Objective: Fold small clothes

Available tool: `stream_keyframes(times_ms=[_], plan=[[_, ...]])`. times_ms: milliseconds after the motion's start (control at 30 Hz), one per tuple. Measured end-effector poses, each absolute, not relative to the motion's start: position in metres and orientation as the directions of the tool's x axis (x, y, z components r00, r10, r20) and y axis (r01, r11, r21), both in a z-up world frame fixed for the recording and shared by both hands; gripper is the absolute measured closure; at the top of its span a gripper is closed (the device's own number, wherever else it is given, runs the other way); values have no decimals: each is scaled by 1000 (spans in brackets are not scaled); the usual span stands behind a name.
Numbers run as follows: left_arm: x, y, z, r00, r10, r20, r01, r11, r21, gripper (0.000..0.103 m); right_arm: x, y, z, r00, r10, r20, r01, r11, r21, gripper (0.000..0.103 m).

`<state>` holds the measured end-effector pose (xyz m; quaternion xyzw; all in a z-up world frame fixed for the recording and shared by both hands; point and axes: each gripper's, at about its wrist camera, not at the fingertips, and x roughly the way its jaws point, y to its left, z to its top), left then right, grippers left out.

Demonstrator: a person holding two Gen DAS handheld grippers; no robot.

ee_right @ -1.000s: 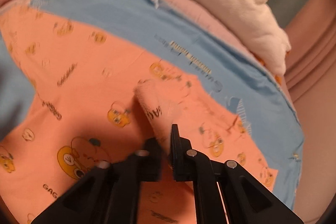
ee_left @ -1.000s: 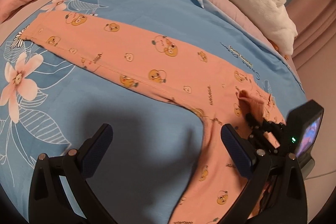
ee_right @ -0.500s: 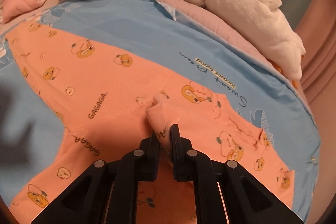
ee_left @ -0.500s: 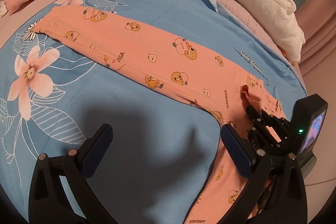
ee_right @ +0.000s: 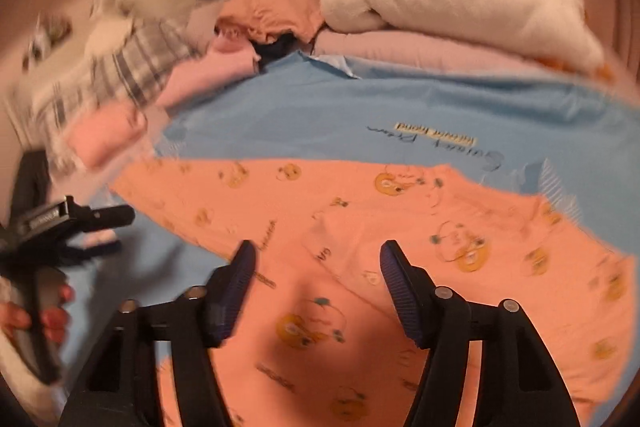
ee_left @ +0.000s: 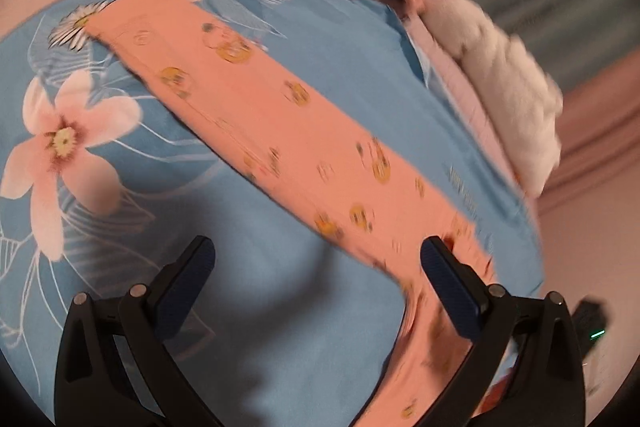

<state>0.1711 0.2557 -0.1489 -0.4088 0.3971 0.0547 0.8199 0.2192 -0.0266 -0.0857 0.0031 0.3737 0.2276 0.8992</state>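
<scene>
Orange cotton baby trousers with yellow duck prints (ee_right: 400, 247) lay flat on the blue flowered bedsheet (ee_left: 280, 327); my right tool (ee_right: 316, 263) had just opened, dropping their pinched waistband, and hovered empty. My left tool (ee_left: 316, 259) gaped too, holding nothing.

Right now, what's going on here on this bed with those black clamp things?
A person is folding small clothes using a handheld gripper in each hand. A pair of orange printed children's trousers lies spread on the blue flowered sheet. The right gripper has just been opening; nothing is between its fingers, and it hangs above the trousers' waist end. The left gripper is open too, empty, above the sheet beside one leg. Other clothes are piled at the sheet's far edge.
</scene>
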Motion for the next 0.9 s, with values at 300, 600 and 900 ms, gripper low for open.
stream_keyframes(times_ms=[300,600,900], plan=[[173,316,-171,772,-196,-605,-474,457,-752,1,252,10,-135,557,327,-764,-397,912,101,87],[192,349,-169,811,-104,-576,-507,368,-780,16,227,-23,-104,580,416,-700,-385,898,214,87],[205,360,-163,742,-86,-664,-574,431,-697,97,198,-61,-95,622,383,-682,-358,915,188,87]])
